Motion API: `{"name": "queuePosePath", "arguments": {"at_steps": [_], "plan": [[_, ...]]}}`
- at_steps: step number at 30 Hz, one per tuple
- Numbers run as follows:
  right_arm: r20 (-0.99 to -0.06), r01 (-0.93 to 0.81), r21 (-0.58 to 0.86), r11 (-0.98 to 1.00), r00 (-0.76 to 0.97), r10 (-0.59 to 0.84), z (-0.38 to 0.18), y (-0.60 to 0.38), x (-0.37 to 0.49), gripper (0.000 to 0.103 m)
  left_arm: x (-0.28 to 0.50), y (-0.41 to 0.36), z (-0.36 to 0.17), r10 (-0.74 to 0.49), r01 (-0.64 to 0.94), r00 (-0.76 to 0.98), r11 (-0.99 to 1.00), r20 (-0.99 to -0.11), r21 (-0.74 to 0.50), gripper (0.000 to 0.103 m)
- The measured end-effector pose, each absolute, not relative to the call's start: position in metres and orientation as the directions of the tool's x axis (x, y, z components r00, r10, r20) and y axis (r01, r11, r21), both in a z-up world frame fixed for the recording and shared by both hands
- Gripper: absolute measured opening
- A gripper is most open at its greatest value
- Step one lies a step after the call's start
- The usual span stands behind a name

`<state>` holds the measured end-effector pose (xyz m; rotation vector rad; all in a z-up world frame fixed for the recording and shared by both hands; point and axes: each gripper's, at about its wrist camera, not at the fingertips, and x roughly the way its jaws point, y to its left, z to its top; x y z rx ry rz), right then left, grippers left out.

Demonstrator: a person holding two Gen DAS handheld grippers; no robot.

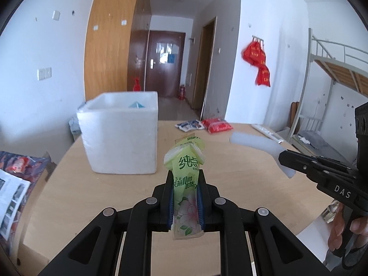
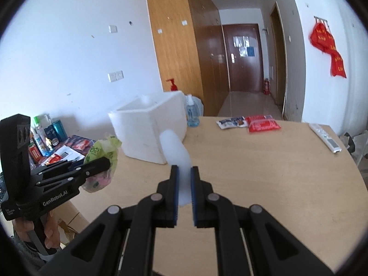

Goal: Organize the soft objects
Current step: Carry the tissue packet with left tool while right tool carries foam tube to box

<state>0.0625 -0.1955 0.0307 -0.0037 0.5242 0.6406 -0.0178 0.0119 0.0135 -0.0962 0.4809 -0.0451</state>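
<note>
Landmark: white square foam box [image 1: 119, 135], open top, on the pale wooden table [image 1: 230, 207], something blue-ish inside, can't tell what. Left of the box, off the table edge: pile of printed packets and leaflets [image 1: 13, 184]. Just right of the box and nearer the camera, left gripper [image 1: 185, 197] is clamped on a light-green soft plastic tissue pack with flower print [image 1: 186, 179], held off the table; the jaws pinch it mid-body, top bunched above the fingers, tail hanging below. Risk: the film is slick and the pack squashes, so it may slide out or pivot on the way over the box rim, or the hanging tail catches the rim. Further right of the box, right gripper [image 2: 184, 191] is closed on a white translucent soft cylinder [image 2: 176, 147], gripped near its lower end, long free end pointing at the box. Risk: the cantilevered end droops or hits the box wall and shoves the light foam box. Both tools converge on one opening, so collision is likely if they go together; go one at a time. Beyond the box to the right: blue-white flat packet [image 2: 231, 122], red flat tissue packet [image 2: 262, 123], white remote control [image 2: 325, 137], all untouched.
</note>
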Motion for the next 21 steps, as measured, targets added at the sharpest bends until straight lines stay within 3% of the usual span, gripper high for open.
{"name": "queuePosePath", "arguments": {"at_steps": [14, 21], "plan": [[-0.357, -0.597, 0.125, 0.792, 0.718, 0.598, 0.055, -0.203, -0.003, 0.012, -0.086, 0.006, 0.037, -0.041, 0.018, 0.933, 0.998, -0.358, -0.068, 0.017], [-0.341, -0.621, 0.114, 0.775, 0.708, 0.618, 0.054, -0.198, -0.017, 0.012, -0.097, 0.007, 0.038, -0.02, 0.0, 0.937, 0.998, -0.349, -0.06, 0.017]]}}
